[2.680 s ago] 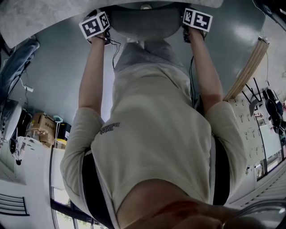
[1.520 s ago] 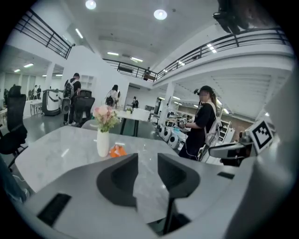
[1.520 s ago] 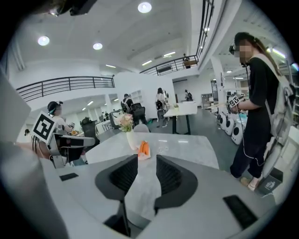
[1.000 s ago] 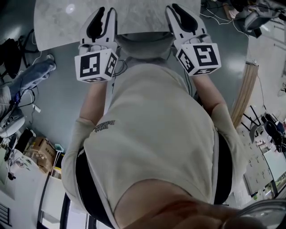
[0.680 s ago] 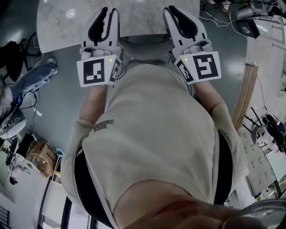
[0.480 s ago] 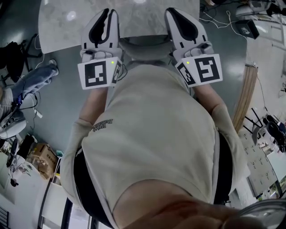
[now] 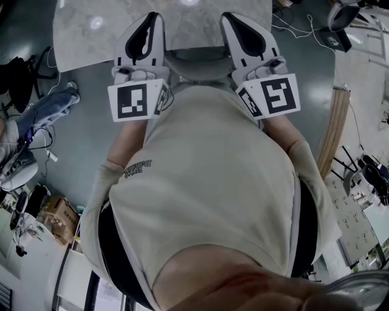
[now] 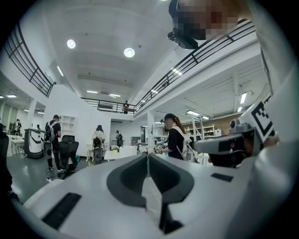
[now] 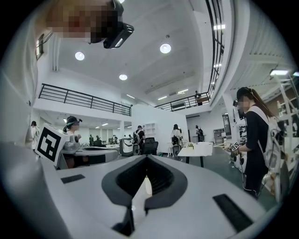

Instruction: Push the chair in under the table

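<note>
While we look steeply down past our own beige shirt (image 7: 206,182), the marker cubes on both grippers sit closest to us, just beyond our forearms. Ahead of them the left gripper (image 7: 152,16) and the right gripper (image 7: 227,16) point level and side by side, well apart from each other. Each has its fingers pressed together with nothing caught between them. Between the two grippers in the head view we see the grey chair (image 7: 196,61), its far part tucked beneath the near edge of the pale marbled table (image 7: 91,30). The gripper tips overlap the tabletop in that view. Around the table spreads the grey floor (image 7: 79,140), with a wooden board (image 7: 333,130) lying to the right. Farther off, the gripper views show a bright hall with a railed balcony (image 9: 84,100) and several people standing, one carrying a backpack (image 9: 254,135).
</note>
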`<state>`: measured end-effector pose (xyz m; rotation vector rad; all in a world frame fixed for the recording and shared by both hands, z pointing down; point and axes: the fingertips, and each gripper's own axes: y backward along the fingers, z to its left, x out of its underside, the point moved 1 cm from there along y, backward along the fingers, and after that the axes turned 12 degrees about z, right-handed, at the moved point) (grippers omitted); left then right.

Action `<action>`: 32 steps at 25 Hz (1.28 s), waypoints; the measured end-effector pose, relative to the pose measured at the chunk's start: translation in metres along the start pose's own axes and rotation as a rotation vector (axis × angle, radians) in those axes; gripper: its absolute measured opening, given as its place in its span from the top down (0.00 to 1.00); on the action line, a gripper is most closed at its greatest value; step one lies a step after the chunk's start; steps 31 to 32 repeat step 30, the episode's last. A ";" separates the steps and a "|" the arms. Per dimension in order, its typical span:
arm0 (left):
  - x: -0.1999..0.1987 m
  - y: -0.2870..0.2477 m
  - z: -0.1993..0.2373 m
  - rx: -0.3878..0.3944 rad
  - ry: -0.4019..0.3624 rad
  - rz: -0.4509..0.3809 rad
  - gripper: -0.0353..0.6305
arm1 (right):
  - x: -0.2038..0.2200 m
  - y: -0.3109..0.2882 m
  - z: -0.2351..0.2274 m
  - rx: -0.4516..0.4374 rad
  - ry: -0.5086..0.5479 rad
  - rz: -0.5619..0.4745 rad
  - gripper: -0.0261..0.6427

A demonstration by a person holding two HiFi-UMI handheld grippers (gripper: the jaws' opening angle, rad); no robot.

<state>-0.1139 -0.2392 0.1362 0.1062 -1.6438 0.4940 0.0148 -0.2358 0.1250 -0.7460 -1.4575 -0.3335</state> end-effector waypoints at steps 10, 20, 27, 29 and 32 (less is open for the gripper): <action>0.002 0.001 0.004 0.013 0.000 0.006 0.92 | -0.006 -0.006 0.018 -0.024 0.037 -0.001 0.95; 0.006 -0.002 0.009 0.005 0.007 0.018 0.92 | -0.008 -0.009 0.016 -0.001 0.085 -0.005 0.95; 0.007 -0.002 0.007 0.009 -0.009 0.028 0.92 | -0.008 -0.012 0.020 -0.003 0.096 -0.002 0.95; 0.007 -0.001 0.009 0.012 -0.008 0.030 0.92 | -0.009 -0.013 0.021 -0.006 0.087 -0.002 0.95; 0.007 0.000 0.009 0.013 -0.008 0.030 0.92 | -0.009 -0.014 0.022 -0.007 0.083 -0.002 0.95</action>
